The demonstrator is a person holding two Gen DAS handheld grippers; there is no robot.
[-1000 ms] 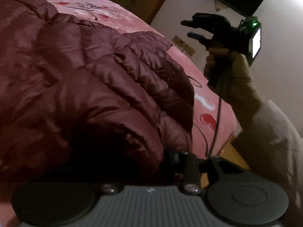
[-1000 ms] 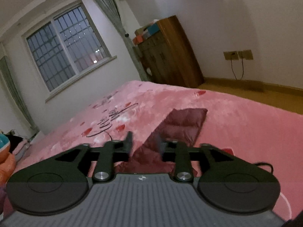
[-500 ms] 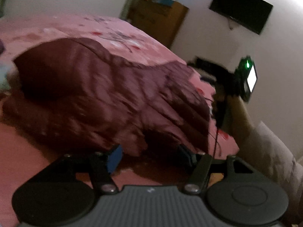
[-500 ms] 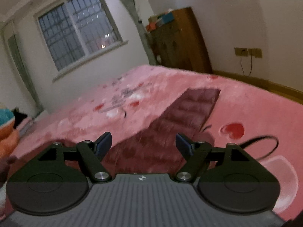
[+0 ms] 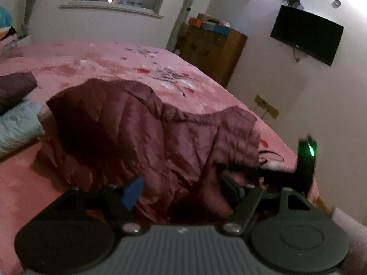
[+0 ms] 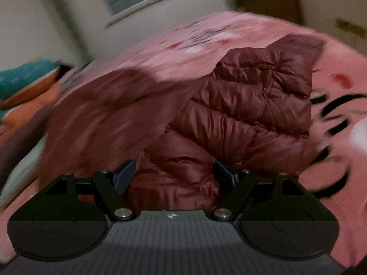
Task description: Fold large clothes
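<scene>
A dark red quilted down jacket [image 5: 142, 133] lies heaped on the pink bed [image 5: 114, 68]. My left gripper [image 5: 183, 189] is open, its blue-padded fingers either side of the jacket's near edge, gripping nothing. My right gripper [image 6: 175, 171] is open and low over the jacket [image 6: 247, 105], its fingers astride a fold near the sleeve. The right gripper also shows in the left wrist view [image 5: 305, 162] at the right, down by the jacket's edge, with a green light on.
A light blue fluffy garment [image 5: 16, 123] and another dark folded garment [image 5: 13, 87] lie at the left of the bed. A wooden cabinet [image 5: 211, 50] and a wall television [image 5: 307, 34] stand behind. A black cable [image 5: 270, 158] lies at the bed's right edge.
My left gripper let go of the jacket, opened and drew back. My right gripper opened and came down from above the bed onto the jacket. The jacket dropped onto the bed.
</scene>
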